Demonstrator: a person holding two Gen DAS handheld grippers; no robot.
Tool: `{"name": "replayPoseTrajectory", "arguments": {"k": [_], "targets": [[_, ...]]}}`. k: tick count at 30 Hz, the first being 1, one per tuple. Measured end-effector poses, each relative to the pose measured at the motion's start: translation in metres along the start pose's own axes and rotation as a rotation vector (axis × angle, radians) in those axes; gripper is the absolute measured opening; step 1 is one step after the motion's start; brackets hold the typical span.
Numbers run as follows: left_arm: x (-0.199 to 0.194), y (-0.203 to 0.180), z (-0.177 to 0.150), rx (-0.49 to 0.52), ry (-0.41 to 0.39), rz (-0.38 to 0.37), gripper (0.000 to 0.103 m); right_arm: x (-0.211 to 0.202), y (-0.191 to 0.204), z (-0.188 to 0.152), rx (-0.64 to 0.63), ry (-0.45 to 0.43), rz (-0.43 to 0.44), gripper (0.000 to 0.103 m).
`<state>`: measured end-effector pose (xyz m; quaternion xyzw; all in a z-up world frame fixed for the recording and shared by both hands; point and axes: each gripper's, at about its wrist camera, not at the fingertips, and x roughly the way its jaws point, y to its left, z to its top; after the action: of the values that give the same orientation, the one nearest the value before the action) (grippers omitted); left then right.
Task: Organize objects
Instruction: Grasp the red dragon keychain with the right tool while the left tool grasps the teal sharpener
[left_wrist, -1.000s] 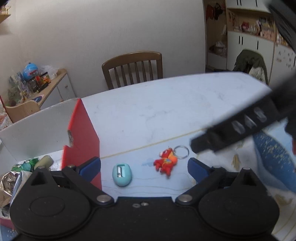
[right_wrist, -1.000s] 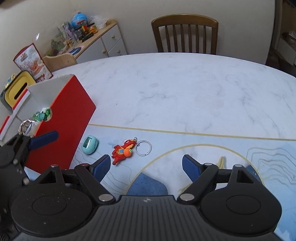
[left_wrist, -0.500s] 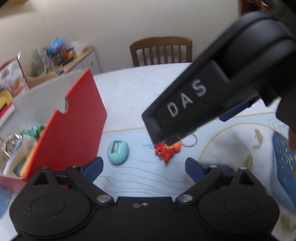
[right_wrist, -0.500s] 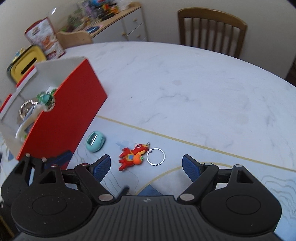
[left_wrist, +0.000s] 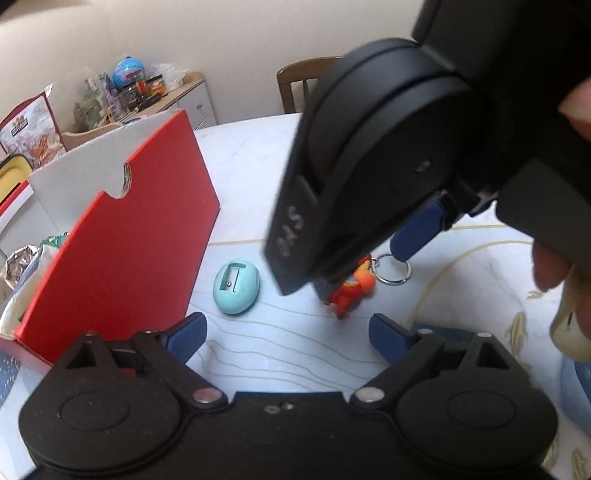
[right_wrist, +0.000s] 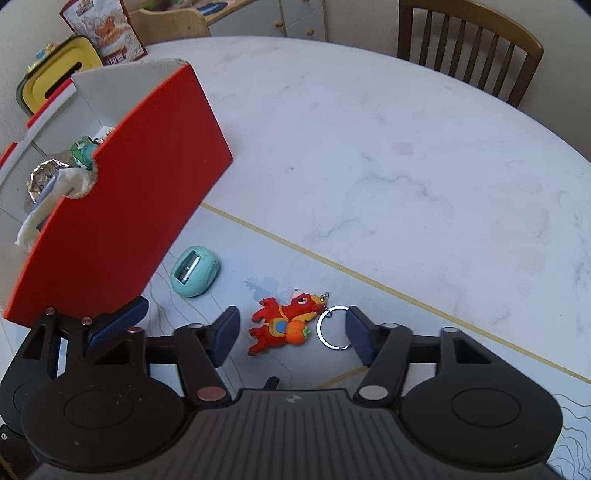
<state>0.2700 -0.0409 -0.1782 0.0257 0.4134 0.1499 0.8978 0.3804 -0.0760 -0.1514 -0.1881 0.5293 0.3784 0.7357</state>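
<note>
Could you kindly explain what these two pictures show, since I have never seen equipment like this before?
There is no robot here: a person holds a hand-held gripper in each hand, and each carries a camera looking along its two blue-tipped fingers. The left view looks past the left gripper, which is open with nothing in it; the big black shape across it is the right gripper, with part of a hand at the edge. The right view looks down along the right gripper. Its fingers are closing around a red keychain that lies on the table, but do not yet press on it. Beside it lies a teal pencil sharpener, and next to that stands a red box already holding several items. A chair stands behind the table.
</note>
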Motion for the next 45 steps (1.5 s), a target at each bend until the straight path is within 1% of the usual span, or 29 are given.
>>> {"name": "replayPoseTrajectory", "arguments": {"k": [3,5,8,11,13,15,16,20,21,22,23,25,27,31,34,35,37,42,43,45], "targets": [[0.002,0.001,0.001,-0.019,0.013,0.006,0.094,0.004,-0.002,0.0,-0.008,0.034,0.007,0.054],[0.003,0.001,0.001,-0.034,0.016,0.003,0.094,0.005,-0.001,0.0,-0.024,0.035,0.001,0.054],[0.003,0.002,0.001,-0.05,0.019,-0.003,0.094,0.006,0.0,0.001,-0.026,0.032,0.016,0.05],[0.005,0.002,0.002,-0.051,0.018,-0.002,0.094,0.006,0.0,0.001,-0.032,0.028,0.013,0.041],[0.007,0.001,0.003,-0.048,0.015,-0.001,0.094,0.005,-0.003,0.0,-0.031,0.027,0.023,0.039],[0.008,0.002,0.005,-0.052,0.014,-0.004,0.094,0.004,-0.005,-0.002,-0.031,0.021,0.044,0.03],[0.008,0.001,0.005,-0.054,0.015,-0.007,0.094,0.004,-0.006,-0.003,-0.028,0.017,0.054,0.028],[0.008,-0.004,0.006,-0.043,0.012,-0.031,0.095,0.0,-0.016,-0.008,-0.019,-0.003,0.046,0.027],[0.007,-0.005,0.007,-0.038,0.008,-0.037,0.093,-0.001,-0.022,-0.009,-0.011,-0.008,0.043,0.027],[0.006,-0.008,0.006,-0.029,-0.003,-0.02,0.09,-0.003,-0.029,-0.01,0.003,-0.012,0.034,0.027],[0.005,-0.009,0.006,-0.023,-0.01,-0.01,0.089,-0.006,-0.035,-0.011,0.017,-0.016,0.021,0.026],[0.007,-0.008,0.005,-0.034,0.001,-0.018,0.089,-0.01,-0.055,-0.015,0.061,-0.018,0.016,0.026],[0.011,-0.007,0.007,-0.047,0.007,0.011,0.089,-0.015,-0.074,-0.02,0.104,-0.024,-0.001,0.026],[0.014,-0.012,0.015,-0.035,-0.041,0.071,0.09,-0.026,-0.096,-0.038,0.167,-0.04,0.012,0.026],[0.023,-0.009,0.023,-0.09,-0.019,0.11,0.09,-0.032,-0.097,-0.056,0.186,-0.043,0.012,0.027],[0.026,-0.008,0.024,-0.109,-0.008,0.114,0.087,-0.027,-0.095,-0.054,0.192,-0.047,0.016,0.027],[0.031,-0.005,0.027,-0.129,0.004,0.12,0.086,-0.023,-0.096,-0.053,0.203,-0.05,0.018,0.027],[0.04,0.004,0.034,-0.195,0.021,0.114,0.085,-0.025,-0.1,-0.058,0.223,-0.064,0.032,0.027],[0.038,0.005,0.033,-0.205,0.024,0.108,0.084,-0.025,-0.1,-0.059,0.227,-0.066,0.038,0.027],[0.037,0.011,0.031,-0.25,0.038,0.07,0.082,-0.026,-0.101,-0.062,0.231,-0.069,0.046,0.027]]}}
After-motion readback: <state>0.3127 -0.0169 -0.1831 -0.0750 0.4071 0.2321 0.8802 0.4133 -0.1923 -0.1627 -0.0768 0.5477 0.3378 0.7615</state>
